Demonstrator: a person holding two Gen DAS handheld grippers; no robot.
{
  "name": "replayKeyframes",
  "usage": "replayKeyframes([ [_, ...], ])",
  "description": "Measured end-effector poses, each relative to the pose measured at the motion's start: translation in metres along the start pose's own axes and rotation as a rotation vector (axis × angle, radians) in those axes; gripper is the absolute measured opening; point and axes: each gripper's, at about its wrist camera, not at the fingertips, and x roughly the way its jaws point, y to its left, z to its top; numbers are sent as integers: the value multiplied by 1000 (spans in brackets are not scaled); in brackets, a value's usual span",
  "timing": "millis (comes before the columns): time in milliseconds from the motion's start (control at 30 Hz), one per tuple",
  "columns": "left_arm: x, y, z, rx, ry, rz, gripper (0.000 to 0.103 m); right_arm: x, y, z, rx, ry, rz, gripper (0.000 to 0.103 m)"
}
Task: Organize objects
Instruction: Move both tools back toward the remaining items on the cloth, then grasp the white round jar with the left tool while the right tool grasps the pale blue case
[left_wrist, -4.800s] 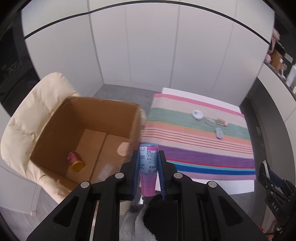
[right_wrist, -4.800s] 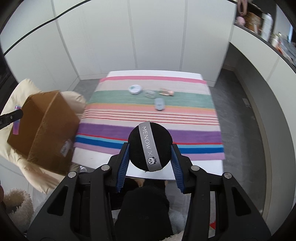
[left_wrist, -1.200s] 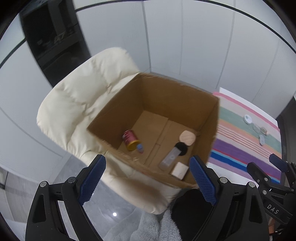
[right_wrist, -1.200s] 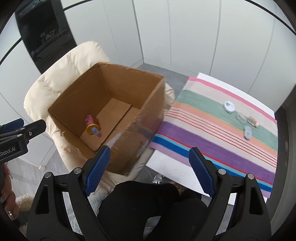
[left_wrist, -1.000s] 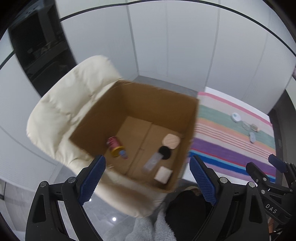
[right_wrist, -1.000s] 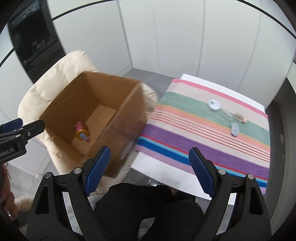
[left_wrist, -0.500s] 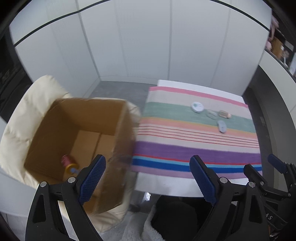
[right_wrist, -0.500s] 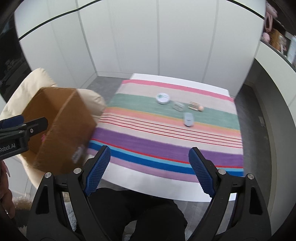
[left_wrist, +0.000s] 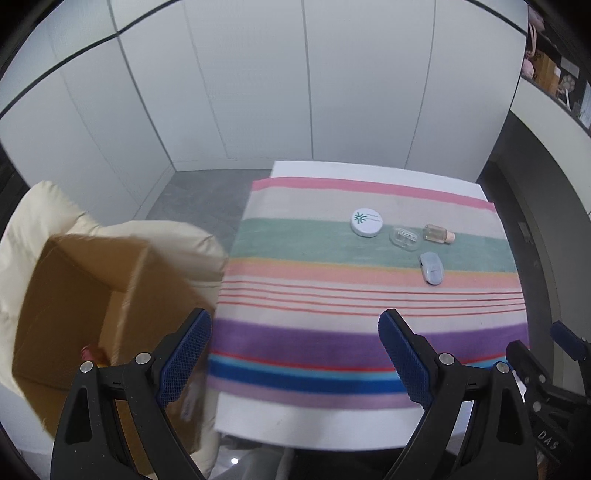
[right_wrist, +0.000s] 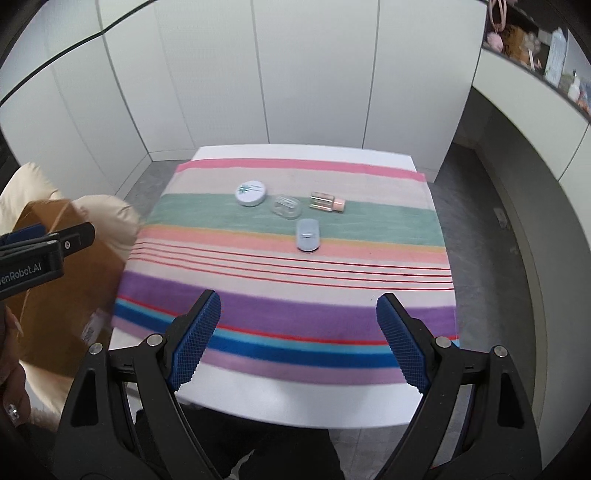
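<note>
Both the left gripper (left_wrist: 293, 347) and right gripper (right_wrist: 298, 328) hold their jaws wide apart and empty above the striped cloth (right_wrist: 288, 295). Far across the surface (right_wrist: 295, 402) lie a round white tin (right_wrist: 250, 192), a clear case (right_wrist: 286, 206), a small bottle (right_wrist: 327, 202) and a grey mouse (right_wrist: 308, 235). The cardboard box (left_wrist: 88, 295) sits left on a cream chair (left_wrist: 44, 210).

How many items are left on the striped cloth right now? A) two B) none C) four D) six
C: four things lie on the striped cloth: a round white tin, a clear case, a small bottle lying on its side and a grey-blue oval item nearer the camera. Both grippers are open and empty.
</note>
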Motion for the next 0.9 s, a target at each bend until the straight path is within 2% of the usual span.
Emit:
replayKeyframes([
  [167, 53, -23, 17, 40, 47, -18, 93, 50, -20, 19, 57, 31, 13, 88],
  [233, 79, -32, 25, 55, 66, -37, 93, 75, -24, 27, 49, 34, -22, 88],
  [333, 123, -43, 38, 69, 92, -67, 93, 115, -24, 37, 30, 45, -18, 88],
  [500, 186, -53, 49, 67, 135, -29, 93, 180, -14, 51, -43, 73, -45, 87],
  [633, 219, -59, 54, 63, 163, -58, 93, 221, -5, 56, -77, 108, -18, 74],
  [667, 226, -62, 55, 69, 165, -66, 93, 229, -4, 57, -79, 119, -17, 66],
  [700, 233, -66, 57, 79, 166, -71, 93, 238, -5, 57, -75, 135, -17, 47],
  [767, 243, -72, 61, 95, 163, -77, 93, 240, -6, 59, -82, 107, -40, 38],
  [900, 257, -86, 70, 134, 141, -103, 93, 241, -13, 56, -74, 96, 2, 38],
])
